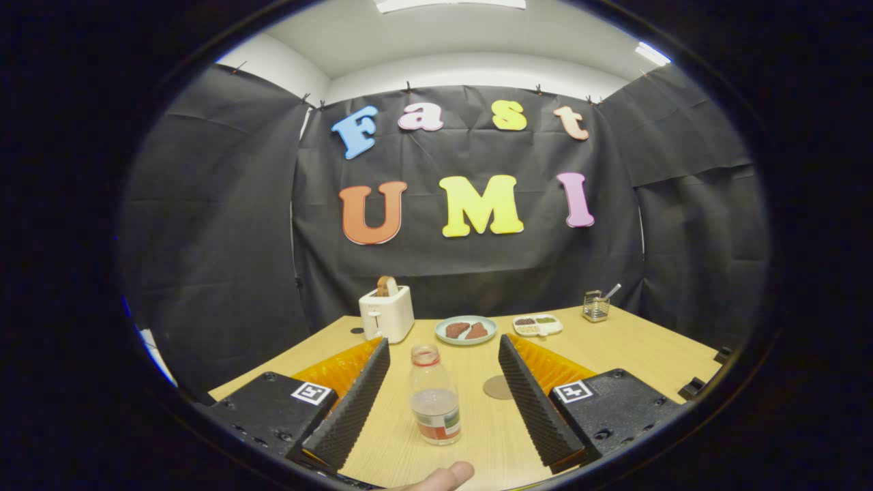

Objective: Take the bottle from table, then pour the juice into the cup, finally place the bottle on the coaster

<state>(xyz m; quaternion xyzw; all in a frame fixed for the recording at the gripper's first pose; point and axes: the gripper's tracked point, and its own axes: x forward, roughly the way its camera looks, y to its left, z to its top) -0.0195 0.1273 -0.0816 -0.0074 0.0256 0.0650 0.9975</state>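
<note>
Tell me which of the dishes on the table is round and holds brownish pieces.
The light blue plate, beside the toaster. The white tray next to it is divided into compartments. The gripper is open around the bottle.

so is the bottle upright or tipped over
Upright: the bottle stands on its base on the table, neck up, between the open gripper fingers, untouched.

Camera on claw [443, 354], low over table [634, 344], facing booth wall.
</note>
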